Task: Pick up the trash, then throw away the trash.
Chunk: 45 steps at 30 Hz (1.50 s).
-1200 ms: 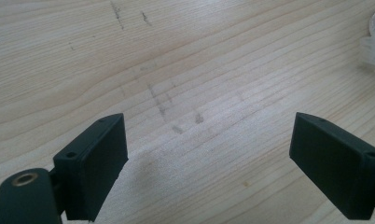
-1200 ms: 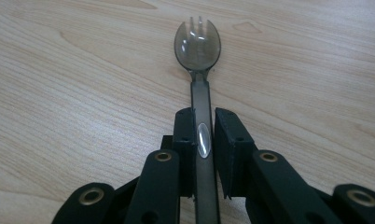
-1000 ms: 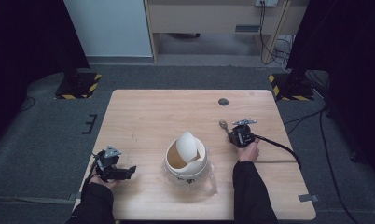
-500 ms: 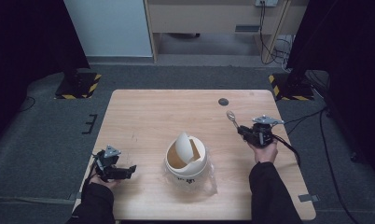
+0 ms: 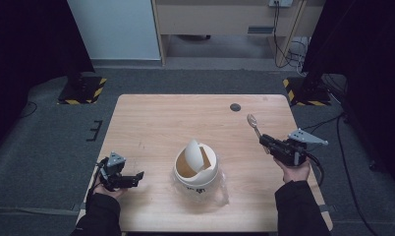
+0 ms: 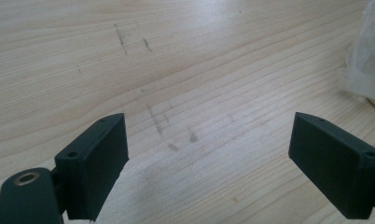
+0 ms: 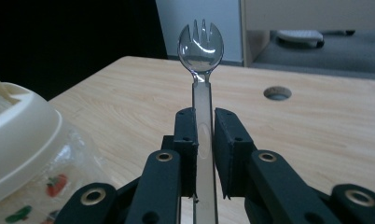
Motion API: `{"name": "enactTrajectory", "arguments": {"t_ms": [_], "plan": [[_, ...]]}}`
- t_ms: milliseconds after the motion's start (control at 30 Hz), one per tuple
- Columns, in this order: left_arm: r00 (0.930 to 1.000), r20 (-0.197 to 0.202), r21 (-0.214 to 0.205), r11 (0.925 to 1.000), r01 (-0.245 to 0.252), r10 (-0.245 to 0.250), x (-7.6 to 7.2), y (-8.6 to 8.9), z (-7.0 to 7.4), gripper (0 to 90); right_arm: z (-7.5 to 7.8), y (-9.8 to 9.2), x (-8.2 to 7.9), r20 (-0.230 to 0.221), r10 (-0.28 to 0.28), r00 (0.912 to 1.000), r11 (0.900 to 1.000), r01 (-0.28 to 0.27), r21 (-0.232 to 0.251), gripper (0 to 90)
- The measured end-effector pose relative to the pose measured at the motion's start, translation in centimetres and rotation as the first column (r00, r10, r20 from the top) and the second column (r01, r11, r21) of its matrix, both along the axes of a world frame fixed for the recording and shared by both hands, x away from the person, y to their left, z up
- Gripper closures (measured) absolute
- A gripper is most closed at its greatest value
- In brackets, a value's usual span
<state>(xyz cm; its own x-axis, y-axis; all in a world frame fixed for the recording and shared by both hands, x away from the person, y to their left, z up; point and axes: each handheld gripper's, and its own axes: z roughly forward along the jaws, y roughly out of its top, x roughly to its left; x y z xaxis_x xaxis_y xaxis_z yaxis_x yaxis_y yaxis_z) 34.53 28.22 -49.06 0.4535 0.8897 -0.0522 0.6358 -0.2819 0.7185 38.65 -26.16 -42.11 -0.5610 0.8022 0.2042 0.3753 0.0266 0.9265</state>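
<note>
Spork point(image 7: 200, 46) | clear plastic, light, thin, probably slippery and easy to snap | right hand-held gripper point(image 7: 204, 123) clamps its handle, head raised above desk point(image 5: 185, 118), right of cup point(image 5: 195, 169) | grip mid-handle | left hand-held gripper point(image 6: 209, 154) wide apart, holds nothing.

A pale wooden bench point(image 5: 161, 123) with rounded corners fills the middle of the high view, its grain running left to right. A small round dark hole point(image 5: 235, 107) sits in its upper right part. Just below the frame's centre a cream lidded bowl point(image 5: 195, 169) rests on it, lid flap raised, with crumpled clear plastic wrap point(image 5: 217, 192) around its base. Faint dark scuffs mark the wood at lower left.
</note>
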Motion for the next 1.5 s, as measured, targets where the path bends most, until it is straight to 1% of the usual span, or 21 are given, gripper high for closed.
{"name": "enactTrajectory", "arguments": {"t_ms": [67,167,400,467,633,667,700,767,800,867,900,967,1033,1067,1133,1167,1233,1333,1367,1400,1500], "plan": [[1.0000,0.004,-0.004,1.0000,0.000,0.000,0.0,0.0,0.1,11.2,0.3,0.1,-0.1,0.015,0.007,0.9999,0.9999,-0.007,0.010,79.7],[0.9995,0.030,-0.025,0.9997,0.004,-0.004,-0.1,-0.1,0.6,11.3,1.8,0.3,-0.8,0.083,0.036,0.9959,0.9986,-0.039,0.036,79.7],[0.9978,0.066,-0.035,0.9993,0.009,-0.006,-0.3,-0.3,1.3,11.4,3.6,0.0,-1.6,0.152,0.059,0.9867,0.9957,-0.069,0.062,79.7],[0.9955,0.095,-0.058,0.9983,-0.001,0.007,-0.6,-0.3,2.0,11.4,4.6,-0.3,-2.0,0.187,0.066,0.9802,0.9931,-0.082,0.084,79.7],[0.9871,0.160,-0.119,0.9928,0.009,0.010,-1.0,-0.7,3.4,11.2,5.5,-0.3,-2.5,0.213,0.075,0.9743,0.9894,-0.099,0.106,79.7],[0.9871,0.160,-0.119,0.9928,0.009,0.010,-1.0,-0.7,3.4,11.2,5.5,-0.3,-2.5,0.213,0.075,0.9743,0.9894,-0.099,0.106,79.7],[0.9820,0.188,-0.139,0.9902,0.014,0.012,-1.3,-0.8,4.1,11.1,5.8,-0.1,-2.6,0.224,0.087,0.9706,0.9883,-0.113,0.103,79.7],[0.9790,0.203,-0.152,0.9882,0.016,0.015,-1.4,-0.9,4.4,11.1,5.8,0.0,-2.7,0.228,0.093,0.9694,0.9875,-0.119,0.104,79.7],[0.9731,0.230,-0.176,0.9842,0.020,0.021,-1.5,-1.1,5.1,11.1,6.0,0.4,-2.7,0.231,0.108,0.9671,0.9847,-0.136,0.110,79.7],[0.9700,0.242,-0.187,0.9821,0.024,0.023,-1.6,-1.2,5.5,11.1,6.0,0.5,-2.8,0.233,0.113,0.9658,0.9845,-0.141,0.105,79.7],[0.9640,0.265,-0.202,0.9789,0.033,0.022,-1.7,-1.4,6.3,11.1,6.2,0.8,-2.8,0.240,0.129,0.9621,0.9834,-0.155,0.094,79.7],[0.9605,0.277,-0.211,0.9767,0.038,0.023,-1.8,-1.6,6.8,11.1,6.2,1.0,-2.9,0.242,0.133,0.9612,0.9830,-0.159,0.092,79.7],[0.9513,0.308,-0.234,0.9707,0.056,0.019,-2.0,-2.1,8.0,11.1,6.5,1.3,-3.1,0.253,0.147,0.9561,0.9795,-0.176,0.097,79.7],[0.9513,0.308,-0.234,0.9707,0.056,0.019,-2.0,-2.1,8.0,11.2,6.5,1.3,-3.1,0.253,0.147,0.9561,0.9795,-0.176,0.097,79.7],[0.9404,0.340,-0.258,0.9632,0.074,0.019,-2.1,-2.6,9.2,11.4,6.6,1.6,-3.1,0.256,0.162,0.9531,0.9765,-0.192,0.098,79.7],[0.9404,0.340,-0.258,0.9632,0.074,0.019,-2.1,-2.6,9.2,11.6,6.6,1.6,-3.1,0.256,0.162,0.9531,0.9765,-0.192,0.098,79.7],[0.9282,0.371,-0.271,0.9584,0.089,0.019,-2.0,-3.4,10.4,11.8,6.6,2.0,-3.1,0.258,0.177,0.9497,0.9737,-0.207,0.095,79.7],[0.9180,0.397,-0.298,0.9470,0.121,0.008,-1.9,-4.4,11.6,12.4,6.7,2.5,-3.2,0.266,0.195,0.9439,0.9700,-0.226,0.090,79.8],[0.9180,0.397,-0.298,0.9470,0.121,0.008,-1.9,-4.4,11.6,12.7,6.7,2.5,-3.2,0.266,0.195,0.9439,0.9700,-0.226,0.090,79.8],[0.9095,0.416,-0.303,0.9425,0.141,-0.003,-1.8,-5.1,12.3,13.0,6.8,2.9,-3.3,0.270,0.206,0.9405,0.9671,-0.238,0.090,79.7],[0.8987,0.438,-0.312,0.9350,0.168,-0.015,-1.7,-6.2,13.4,13.8,6.8,3.4,-3.4,0.274,0.226,0.9348,0.9605,-0.261,0.097,79.7]]}}
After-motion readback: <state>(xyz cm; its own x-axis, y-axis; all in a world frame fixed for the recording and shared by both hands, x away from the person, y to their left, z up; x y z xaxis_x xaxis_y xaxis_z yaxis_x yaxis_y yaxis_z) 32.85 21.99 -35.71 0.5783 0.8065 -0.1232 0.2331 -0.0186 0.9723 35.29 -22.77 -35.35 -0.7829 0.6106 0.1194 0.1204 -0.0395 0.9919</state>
